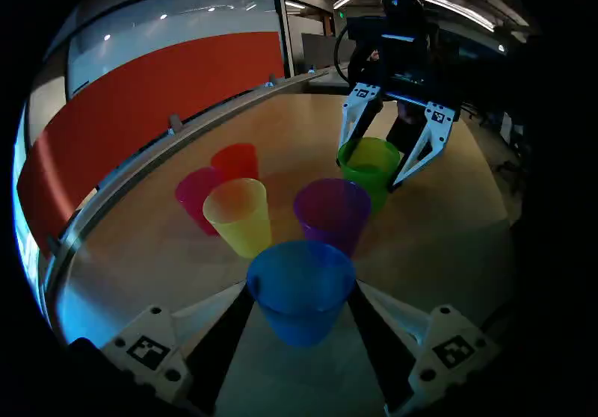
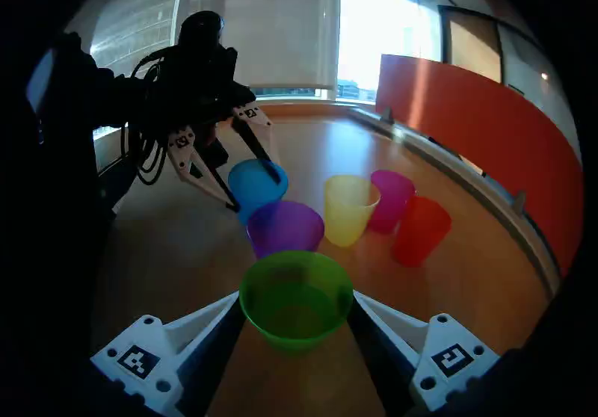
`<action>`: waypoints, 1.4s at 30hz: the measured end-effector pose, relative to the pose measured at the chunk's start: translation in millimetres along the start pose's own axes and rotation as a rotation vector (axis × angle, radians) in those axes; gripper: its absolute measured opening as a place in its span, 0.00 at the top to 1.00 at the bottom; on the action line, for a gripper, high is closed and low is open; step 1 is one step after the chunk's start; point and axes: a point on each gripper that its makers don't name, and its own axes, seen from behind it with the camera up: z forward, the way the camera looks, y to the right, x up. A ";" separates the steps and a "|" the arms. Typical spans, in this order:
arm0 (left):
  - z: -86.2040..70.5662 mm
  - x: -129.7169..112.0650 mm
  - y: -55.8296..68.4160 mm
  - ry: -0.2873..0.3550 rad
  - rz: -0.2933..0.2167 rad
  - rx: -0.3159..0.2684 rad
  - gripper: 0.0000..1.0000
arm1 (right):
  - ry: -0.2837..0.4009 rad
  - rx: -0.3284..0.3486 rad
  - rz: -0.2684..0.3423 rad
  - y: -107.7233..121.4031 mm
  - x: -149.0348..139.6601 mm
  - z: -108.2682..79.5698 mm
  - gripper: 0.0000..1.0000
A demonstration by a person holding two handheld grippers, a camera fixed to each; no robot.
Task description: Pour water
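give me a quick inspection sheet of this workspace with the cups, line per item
surface: wooden table, smooth, window glare on it
job's things: blue cup and green cup, both upright; water inside cannot be told
clutter: purple cup, yellow cup, pink cup, red cup standing loose on the table
grippers: left tool shut on blue cup; right tool shut on green cup
cables: black cables looping off the left tool
surroundings: red wall panel, bright window
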 end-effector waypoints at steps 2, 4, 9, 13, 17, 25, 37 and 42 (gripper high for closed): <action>0.4 -2.0 0.0 -0.003 0.001 0.000 0.14 | -0.002 0.000 0.001 -0.2 -1.1 0.8 0.09; 0.6 -2.7 -0.1 -0.002 0.000 0.002 0.14 | -0.003 0.000 0.001 -0.1 -1.7 1.6 0.09; 1.1 -3.1 1.5 0.004 -0.008 0.001 0.14 | -0.002 0.001 0.005 0.1 -2.6 3.2 0.09; 0.3 -3.9 1.7 0.009 -0.018 0.001 0.14 | -0.003 0.003 0.007 -0.7 -4.1 4.4 0.09; -1.6 -5.4 1.4 0.012 -0.027 0.003 0.14 | -0.006 0.004 0.008 -1.5 -6.5 5.1 0.09; -4.4 -8.9 1.5 0.010 -0.029 0.006 0.14 | -0.016 0.009 0.012 -4.6 -13.0 5.0 0.10; -6.8 -13.8 0.6 0.001 -0.031 0.005 0.14 | -0.024 0.006 0.022 -4.4 -17.3 2.8 0.09; -5.9 -18.5 -0.7 -0.010 -0.035 0.008 0.14 | -0.026 0.002 0.026 -4.2 -18.5 2.8 0.09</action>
